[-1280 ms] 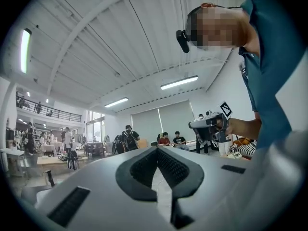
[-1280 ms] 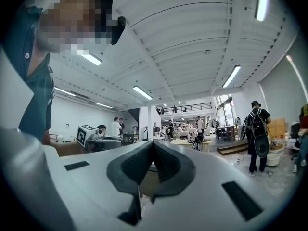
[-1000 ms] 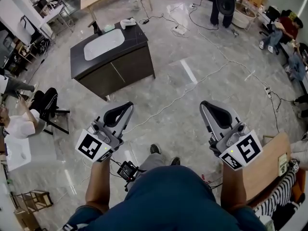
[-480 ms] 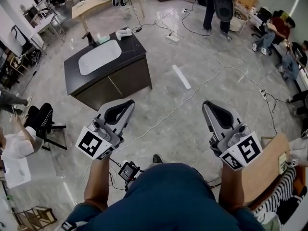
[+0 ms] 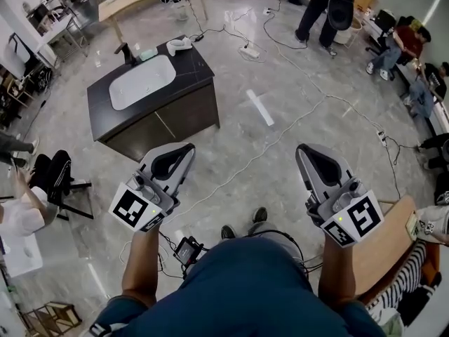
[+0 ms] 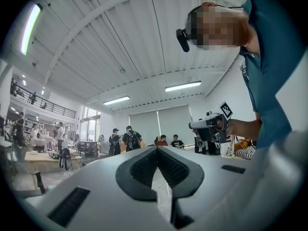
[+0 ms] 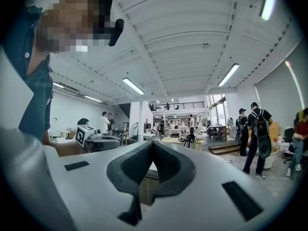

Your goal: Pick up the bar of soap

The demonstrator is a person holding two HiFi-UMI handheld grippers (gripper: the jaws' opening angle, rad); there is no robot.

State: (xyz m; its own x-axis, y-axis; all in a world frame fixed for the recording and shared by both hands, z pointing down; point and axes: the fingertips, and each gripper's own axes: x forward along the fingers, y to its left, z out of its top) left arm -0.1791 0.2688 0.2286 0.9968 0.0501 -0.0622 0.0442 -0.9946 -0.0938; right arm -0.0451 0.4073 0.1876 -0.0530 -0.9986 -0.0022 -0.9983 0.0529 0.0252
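Nothing is done yet: the left tongs [image 5: 188, 148] and right tongs [image 5: 302, 149] are pressed together, empty, well apart from the sink tabletop [image 5: 195, 65], where a pale green bar [image 5: 147, 53] (probably the soap) lies beside the faucet [image 5: 128, 51].

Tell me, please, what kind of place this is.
Probably a large open workshop or lab hall, not a real bathroom. A sink cabinet stands alone on the polished stone floor, loose cables run across that floor, and strip lights hang under a high white ceiling.
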